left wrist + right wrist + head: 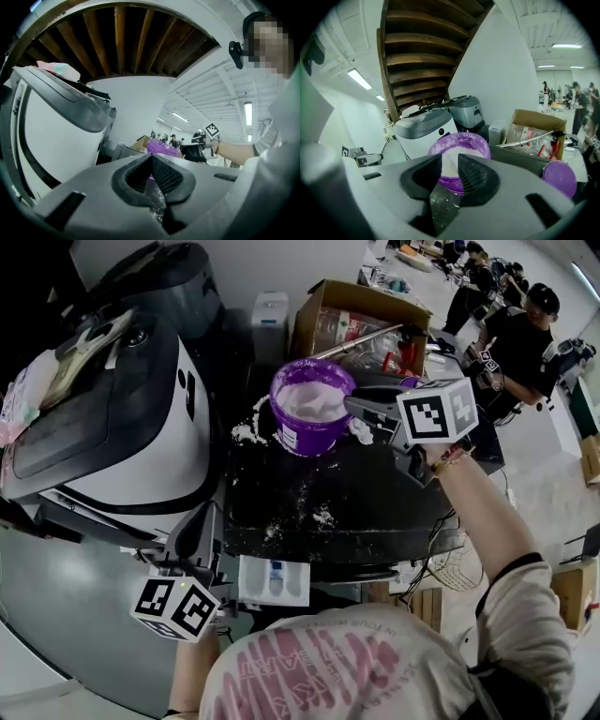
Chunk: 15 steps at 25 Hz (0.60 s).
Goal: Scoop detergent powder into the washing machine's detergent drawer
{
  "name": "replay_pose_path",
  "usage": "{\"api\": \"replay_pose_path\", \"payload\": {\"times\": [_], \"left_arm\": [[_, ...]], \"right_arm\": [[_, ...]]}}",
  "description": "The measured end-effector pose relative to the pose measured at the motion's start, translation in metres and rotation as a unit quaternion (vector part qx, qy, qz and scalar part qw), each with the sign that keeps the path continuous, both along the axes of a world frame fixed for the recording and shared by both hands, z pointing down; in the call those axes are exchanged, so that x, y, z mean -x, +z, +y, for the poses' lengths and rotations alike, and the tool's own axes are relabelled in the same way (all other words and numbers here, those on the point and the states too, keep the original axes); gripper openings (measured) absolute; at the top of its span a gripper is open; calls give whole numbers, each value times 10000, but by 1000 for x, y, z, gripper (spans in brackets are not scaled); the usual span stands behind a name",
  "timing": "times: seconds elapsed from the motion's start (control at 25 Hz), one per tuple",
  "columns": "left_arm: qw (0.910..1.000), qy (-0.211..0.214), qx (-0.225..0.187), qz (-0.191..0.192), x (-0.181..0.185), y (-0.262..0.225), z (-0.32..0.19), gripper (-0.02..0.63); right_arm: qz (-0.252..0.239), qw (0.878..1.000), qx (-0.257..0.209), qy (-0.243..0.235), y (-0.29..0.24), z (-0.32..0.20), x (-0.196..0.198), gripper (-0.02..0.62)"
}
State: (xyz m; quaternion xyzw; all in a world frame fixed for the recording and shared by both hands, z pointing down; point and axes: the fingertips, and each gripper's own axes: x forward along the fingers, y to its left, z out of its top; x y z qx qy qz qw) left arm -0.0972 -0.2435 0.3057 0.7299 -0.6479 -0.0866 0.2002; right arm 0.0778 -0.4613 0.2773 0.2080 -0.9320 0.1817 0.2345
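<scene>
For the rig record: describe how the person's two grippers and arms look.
The left gripper and right gripper both have grey bodies with dark ribbed pads. Each carries a white cube printed with black square markers: the left cube and the right cube. The right arm has a light sleeve with a dark band, and a bracelet at the wrist.
</scene>
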Motion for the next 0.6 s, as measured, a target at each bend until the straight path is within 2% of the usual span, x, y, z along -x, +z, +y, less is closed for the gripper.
{"api": "replay_pose_path", "payload": {"times": [0.12, 0.32, 0.6], "left_arm": [[10000, -90, 31, -12, 2, 2, 3, 3], [9997, -223, 56, 26, 9, 7, 7, 2], [9993, -285, 157, 157, 16, 19, 12, 2]], "right_arm": [[329, 9992, 133, -179, 10, -10, 11, 135], [1014, 9939, 106, -412, 19, -25, 23, 138], [2173, 9711, 300, -940, 44, -32, 35, 140]]}}
